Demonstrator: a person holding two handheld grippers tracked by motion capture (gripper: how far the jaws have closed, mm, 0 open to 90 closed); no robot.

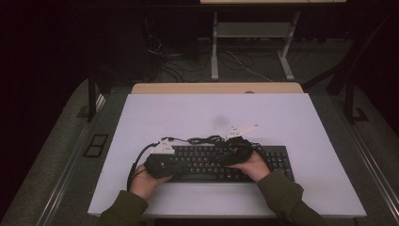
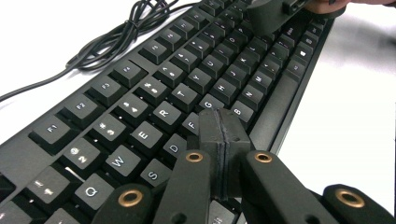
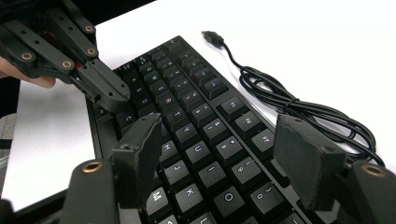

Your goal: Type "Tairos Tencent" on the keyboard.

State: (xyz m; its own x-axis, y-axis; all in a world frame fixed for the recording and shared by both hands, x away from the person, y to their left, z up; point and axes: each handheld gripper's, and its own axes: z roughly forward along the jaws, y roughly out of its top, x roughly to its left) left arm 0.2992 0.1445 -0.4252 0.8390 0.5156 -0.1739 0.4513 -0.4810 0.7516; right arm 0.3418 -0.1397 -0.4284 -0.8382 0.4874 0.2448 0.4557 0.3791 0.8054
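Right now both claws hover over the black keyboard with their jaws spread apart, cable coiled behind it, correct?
Not quite. Only the right claw is spread. The left claw has its jaws pressed together, as the left gripper view shows, above the black keyboard. The cable does lie coiled behind it.

bare table (image 1: 188, 113) beyond keyboard (image 1: 277, 157), coiled cable (image 1: 207, 139) along its far edge

Black keyboard (image 1: 221, 162) with white lettering, black cable (image 3: 299, 100), white table (image 1: 291, 117).
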